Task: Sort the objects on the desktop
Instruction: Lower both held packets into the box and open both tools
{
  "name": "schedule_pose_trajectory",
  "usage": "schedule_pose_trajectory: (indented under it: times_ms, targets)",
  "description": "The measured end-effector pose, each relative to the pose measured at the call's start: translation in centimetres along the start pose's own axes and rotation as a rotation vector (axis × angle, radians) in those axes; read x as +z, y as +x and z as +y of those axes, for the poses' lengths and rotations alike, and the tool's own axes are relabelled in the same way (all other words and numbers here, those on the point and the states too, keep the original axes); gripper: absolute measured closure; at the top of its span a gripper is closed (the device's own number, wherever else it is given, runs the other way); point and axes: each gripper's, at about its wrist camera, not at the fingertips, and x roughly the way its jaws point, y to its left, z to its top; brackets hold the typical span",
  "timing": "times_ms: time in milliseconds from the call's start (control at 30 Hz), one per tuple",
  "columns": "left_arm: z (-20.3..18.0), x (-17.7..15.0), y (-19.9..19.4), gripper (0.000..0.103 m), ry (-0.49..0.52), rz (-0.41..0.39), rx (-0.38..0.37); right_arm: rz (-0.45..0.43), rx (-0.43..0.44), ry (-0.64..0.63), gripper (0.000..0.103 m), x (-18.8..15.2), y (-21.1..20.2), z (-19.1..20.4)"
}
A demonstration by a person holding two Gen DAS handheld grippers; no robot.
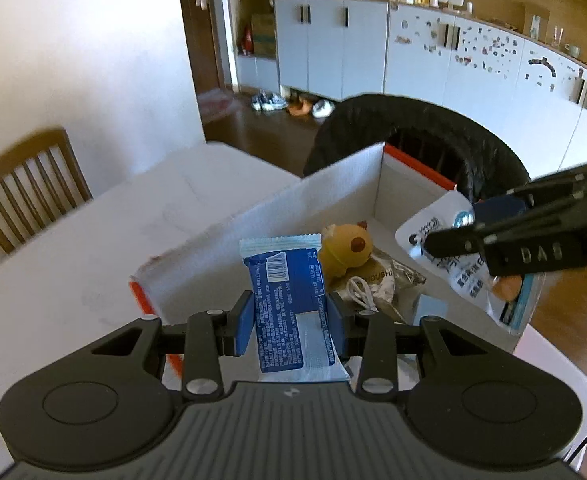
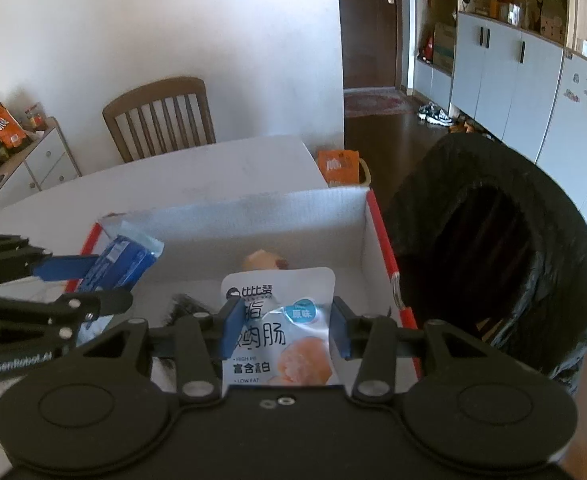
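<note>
Left wrist: left gripper (image 1: 289,322) fingers clamp blue wrapper (image 1: 283,300); right gripper (image 2: 285,330) fingers grip white pouch (image 2: 279,328) over box (image 2: 253,216).

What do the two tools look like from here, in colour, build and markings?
Both are matte black plastic with blue pads. The left tool has a ribbed grey-black body, two round discs and silver pivot screws on its linkage bars. The right tool is built the same; its side shows raised lettering in the left wrist view. The left's side reads "GenRobot.AI".
</note>
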Motion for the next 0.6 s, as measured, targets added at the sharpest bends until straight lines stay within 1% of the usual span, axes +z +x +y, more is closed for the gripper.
schedule_pose_trajectory:
  times_ms: [133, 233, 367, 500, 600]
  targets:
    - [0.3, 0.2, 1.8, 0.066, 0.004, 0.042, -0.012, 0.025, 0.018, -0.002, 0.059, -0.5, 1.0, -0.2]
    - [0.4, 0.4, 2.9, 0.066, 0.002, 0.065, -0.006, 0.038, 0.028, -0.015, 0.059, -0.7, 1.6, -0.3]
    - [0.6, 0.2, 4.0, 0.066, -0.008, 0.096, -0.004, 0.054, 0.034, -0.039, 0.059, -0.9, 2.6, -0.1]
    - [0.9, 0.1, 5.0, 0.066, -0.024, 0.132, -0.023, 0.069, 0.044, -0.044, 0.059, -0.8, 3.6, -0.1]
    - [1.0, 0.1, 5.8, 0.066, -0.03, 0.151, -0.023, 0.083, 0.053, -0.05, 0.059, -0.8, 4.0, 0.1]
